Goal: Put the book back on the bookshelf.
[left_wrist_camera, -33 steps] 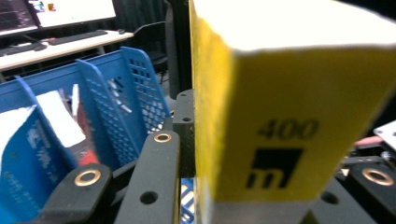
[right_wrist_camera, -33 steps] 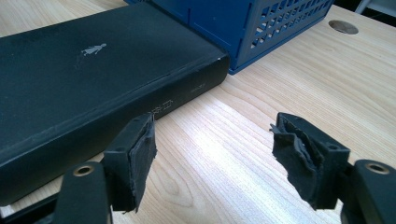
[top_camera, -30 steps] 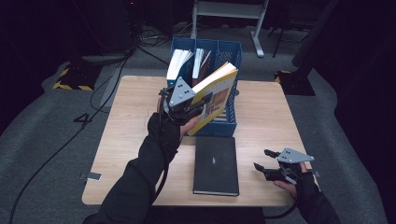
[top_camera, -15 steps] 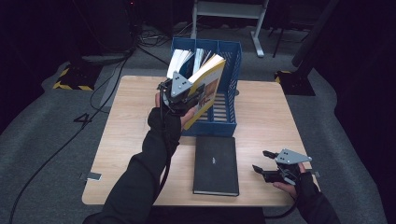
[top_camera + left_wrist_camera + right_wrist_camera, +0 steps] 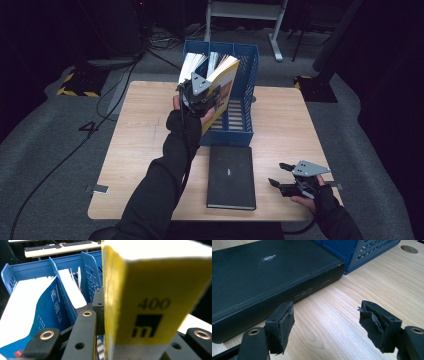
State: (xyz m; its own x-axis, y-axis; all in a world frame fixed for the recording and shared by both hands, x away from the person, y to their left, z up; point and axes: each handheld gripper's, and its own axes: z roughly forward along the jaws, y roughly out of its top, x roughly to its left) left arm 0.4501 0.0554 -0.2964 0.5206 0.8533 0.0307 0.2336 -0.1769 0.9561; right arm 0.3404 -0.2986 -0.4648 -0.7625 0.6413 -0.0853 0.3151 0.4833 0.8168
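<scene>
Gripping the yellow book (image 5: 223, 87) between its fingers, the left gripper (image 5: 199, 95) holds it upright and tilted over the blue file rack (image 5: 235, 127) at the far middle of the worktop (image 5: 140, 145). In the left gripper view the book's spine (image 5: 147, 307) stands between the black fingers (image 5: 83, 340), pressed on both sides. Beyond it, the rack's left compartments hold a blue book (image 5: 47, 312) and white-paged volumes (image 5: 72, 290). Just near of the rack a black book (image 5: 231, 176) lies flat on the worktop. To its right, at the near right corner, the right gripper (image 5: 281, 176) rests low over the wood, its fingers (image 5: 284, 322) spread wide with nothing between them, pointing toward the black book's spine.
</scene>
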